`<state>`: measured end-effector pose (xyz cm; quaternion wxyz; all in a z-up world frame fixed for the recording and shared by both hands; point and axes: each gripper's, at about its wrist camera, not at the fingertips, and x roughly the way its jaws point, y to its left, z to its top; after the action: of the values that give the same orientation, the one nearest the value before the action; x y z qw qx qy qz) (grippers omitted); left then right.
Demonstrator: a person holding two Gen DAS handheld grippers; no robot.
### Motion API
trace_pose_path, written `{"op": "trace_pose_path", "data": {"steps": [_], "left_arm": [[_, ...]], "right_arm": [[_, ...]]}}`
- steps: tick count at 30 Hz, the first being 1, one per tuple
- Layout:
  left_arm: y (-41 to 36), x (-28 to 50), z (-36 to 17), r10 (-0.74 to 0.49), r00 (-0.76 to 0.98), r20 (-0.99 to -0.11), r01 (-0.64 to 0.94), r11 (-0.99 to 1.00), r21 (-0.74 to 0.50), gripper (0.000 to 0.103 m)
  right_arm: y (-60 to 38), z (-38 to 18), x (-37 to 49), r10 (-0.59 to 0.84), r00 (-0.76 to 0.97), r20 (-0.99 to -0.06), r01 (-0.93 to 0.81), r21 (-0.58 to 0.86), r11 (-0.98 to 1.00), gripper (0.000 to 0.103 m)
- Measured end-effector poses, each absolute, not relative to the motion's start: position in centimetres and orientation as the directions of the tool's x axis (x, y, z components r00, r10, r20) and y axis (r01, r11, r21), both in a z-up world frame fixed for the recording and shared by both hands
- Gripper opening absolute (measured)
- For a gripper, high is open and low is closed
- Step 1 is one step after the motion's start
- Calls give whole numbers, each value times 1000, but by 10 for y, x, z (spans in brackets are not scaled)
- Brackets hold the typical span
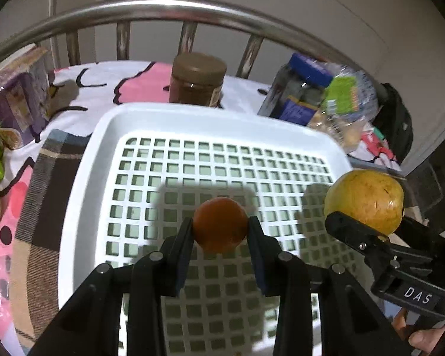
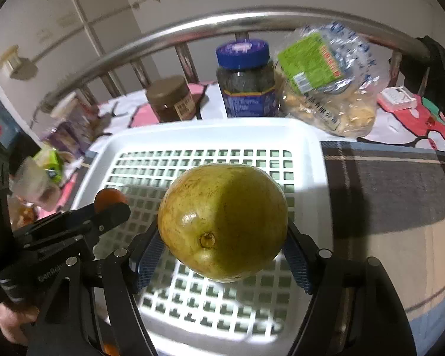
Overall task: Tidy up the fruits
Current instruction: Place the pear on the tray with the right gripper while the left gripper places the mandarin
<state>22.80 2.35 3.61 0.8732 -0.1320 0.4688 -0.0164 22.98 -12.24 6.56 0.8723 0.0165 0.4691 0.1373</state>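
Observation:
My left gripper (image 1: 220, 227) is shut on a small orange (image 1: 220, 225) and holds it above the white perforated basket (image 1: 192, 124). My right gripper (image 2: 224, 237) is shut on a large yellow-green mango (image 2: 222, 221), also above the basket (image 2: 210, 132). In the left wrist view the mango (image 1: 366, 200) and right gripper (image 1: 368, 231) hang over the basket's right rim. In the right wrist view the orange (image 2: 109, 197) and left gripper (image 2: 103, 210) are at the left. The basket holds nothing that I can see.
Behind the basket stand a brown-lidded jar (image 1: 197, 80), a blue-lidded jar (image 2: 246, 78) and a bagged snack pack (image 2: 326, 80). A metal rail (image 1: 163, 9) curves across the back. Purple boxes (image 1: 17, 98) are at the left. A checked cloth (image 2: 385, 195) lies under the basket.

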Motion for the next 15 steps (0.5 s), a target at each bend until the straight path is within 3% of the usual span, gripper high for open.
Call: {"op": "trace_pose_path", "data": {"steps": [8,10,11,15], "left_arm": [[21,234,26,-119,560,-820,-102,972,-210,40],[23,234,28,-130,555,-822,-112,967,-228,63],[24,231,32,-128,566,-814,-119,965,-235,66],[26,211,62,-115,660,-743,-97,967,-236,93]], "right_arm": [[-120,37,248,213,485,-848,-191,135,972,74],[-122,39,247,221,479,-850,-195,142,970,74],[-123,39,247,224,458,-860,-194,149,970,74],[-126,59,232,197,500,-843,-192,114,975,76]]}}
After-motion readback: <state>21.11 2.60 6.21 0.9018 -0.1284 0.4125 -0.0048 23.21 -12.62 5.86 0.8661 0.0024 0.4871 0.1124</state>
